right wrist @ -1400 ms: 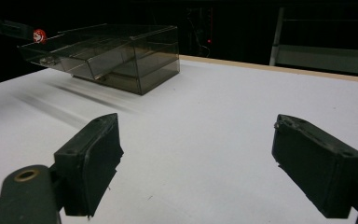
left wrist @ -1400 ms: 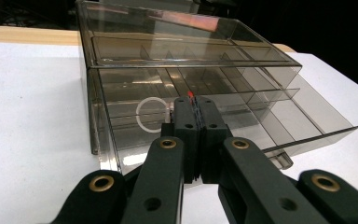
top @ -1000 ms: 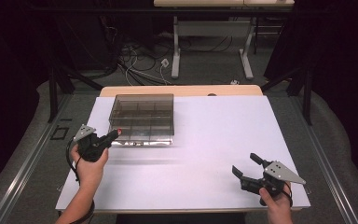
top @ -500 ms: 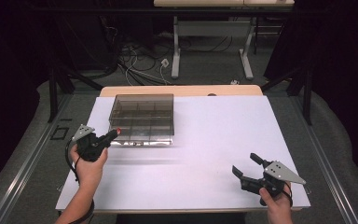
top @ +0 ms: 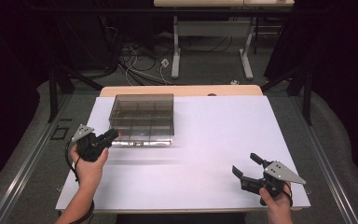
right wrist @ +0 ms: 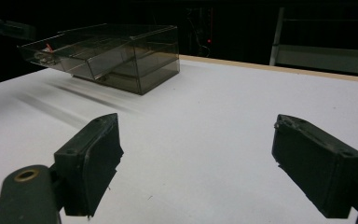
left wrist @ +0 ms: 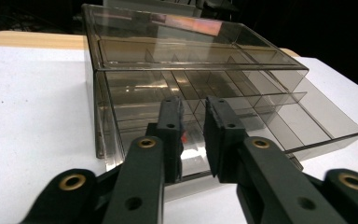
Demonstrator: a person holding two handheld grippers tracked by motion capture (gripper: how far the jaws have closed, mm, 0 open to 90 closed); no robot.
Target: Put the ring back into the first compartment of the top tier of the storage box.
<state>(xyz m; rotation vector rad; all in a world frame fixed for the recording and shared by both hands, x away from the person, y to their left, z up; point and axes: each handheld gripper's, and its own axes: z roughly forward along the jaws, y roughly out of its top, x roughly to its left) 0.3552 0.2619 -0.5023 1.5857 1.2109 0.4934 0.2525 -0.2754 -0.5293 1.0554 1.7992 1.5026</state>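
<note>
1. The left gripper (top: 108,138) is sitting at the front left corner of the box, and its jaws have just been opening a little, with only a narrow gap and nothing pressed between the pads.
2. The smoky clear drawer box (top: 142,117) is standing on the white table (top: 214,140), far left part, its drawer (left wrist: 279,122) pulled out partly.
3. The right gripper (top: 247,167) is staying near the front right edge, jaws wide apart and holding nothing.

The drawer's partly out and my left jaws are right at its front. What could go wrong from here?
1. The left gripper jaws have just been opening at the front of the drawer, with nothing clearly pinched between them; the drawer may stay half out.
2. The box is light-looking and unheld, since the right gripper waits open far off; another pull could drag it across the table.
</note>
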